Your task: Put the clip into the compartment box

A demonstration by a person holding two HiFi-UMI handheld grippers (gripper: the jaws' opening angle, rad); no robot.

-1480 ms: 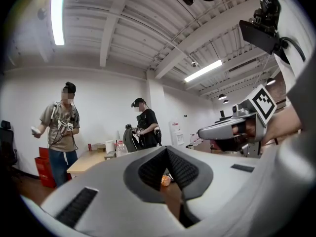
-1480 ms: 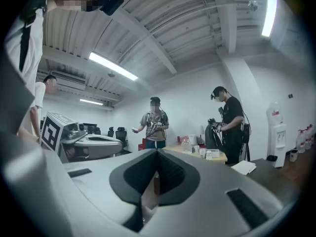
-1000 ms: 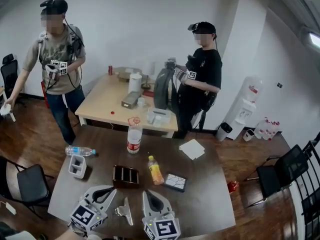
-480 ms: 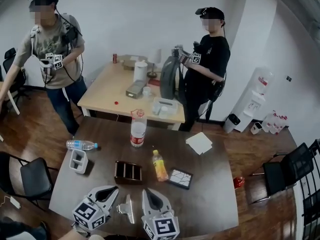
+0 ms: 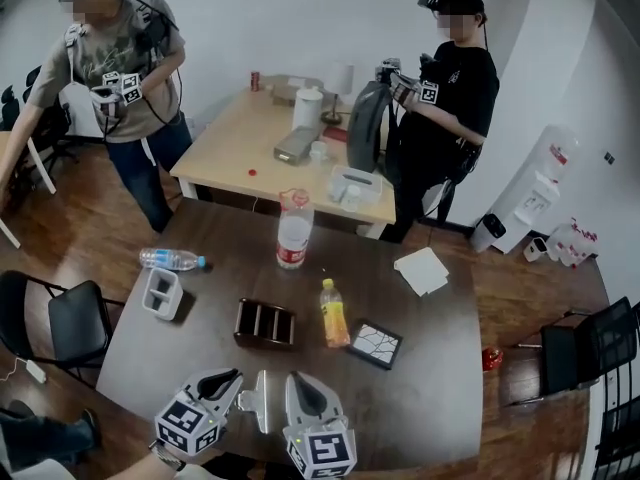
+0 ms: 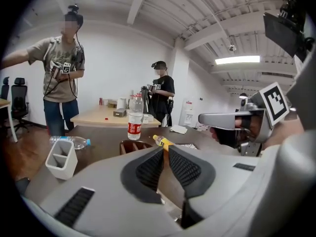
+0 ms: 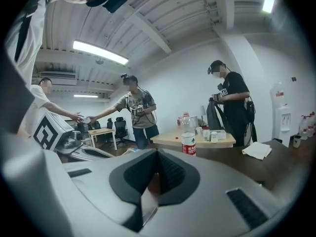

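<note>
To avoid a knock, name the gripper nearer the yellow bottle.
Right. Right gripper sits just short of the yellow bottle; left gripper, fingers just opening, empty, lies farther left.

The dark brown desk [image 5: 425, 398] carries everything. A silver metal clip [image 5: 258, 398] sits between the two pairs of jaws; whether it rests on the desk cannot be told. Just ahead of the jaws stands a dark brown three-compartment box [image 5: 265, 323]. Ahead to the right lie a yellow bottle [image 5: 333, 313] on its side and a black square tile with white crack lines [image 5: 377, 344]. Ahead to the left stands a white two-compartment box [image 5: 161, 293], and beyond it lies a clear plastic bottle with a blue cap [image 5: 172, 259]. Farther ahead stands an upright clear bottle with a red label [image 5: 293, 230], with a white paper sheet [image 5: 421, 270] to its right.
</note>
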